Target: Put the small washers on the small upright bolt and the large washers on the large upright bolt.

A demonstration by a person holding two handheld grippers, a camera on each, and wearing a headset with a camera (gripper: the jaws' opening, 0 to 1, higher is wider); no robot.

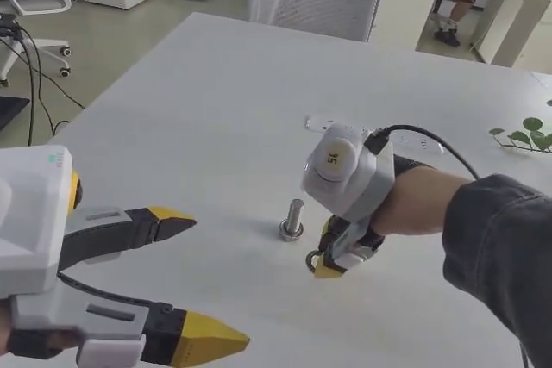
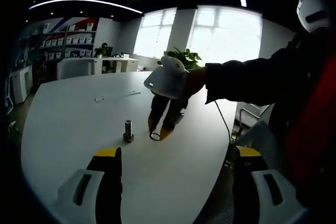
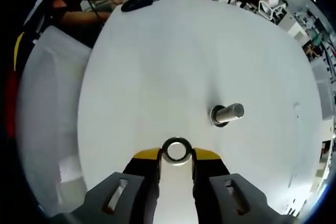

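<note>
Our right claw (image 1: pixel 324 265) clenched on washer (image 3: pixel 176 150), low over desk (image 1: pixel 216 101). Upright bolt (image 1: pixel 293 218) just beside it, leftward in head view, axis vertical. We judge washer needs a lift above bolt top. Left claw (image 1: pixel 216 280) released, farther off.

bolt (image 1: pixel 292 218) upright on table (image 1: pixel 216 109) | washer (image 1: pixel 312 258) just beside, front-right | left tool (image 1: pixel 217 278) front-left, well apart

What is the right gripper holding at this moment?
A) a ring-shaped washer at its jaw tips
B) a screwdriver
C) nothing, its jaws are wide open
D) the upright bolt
A: the right gripper has a washer pinched between its yellow tips, while the upright bolt stands apart from it on the white table.
</note>
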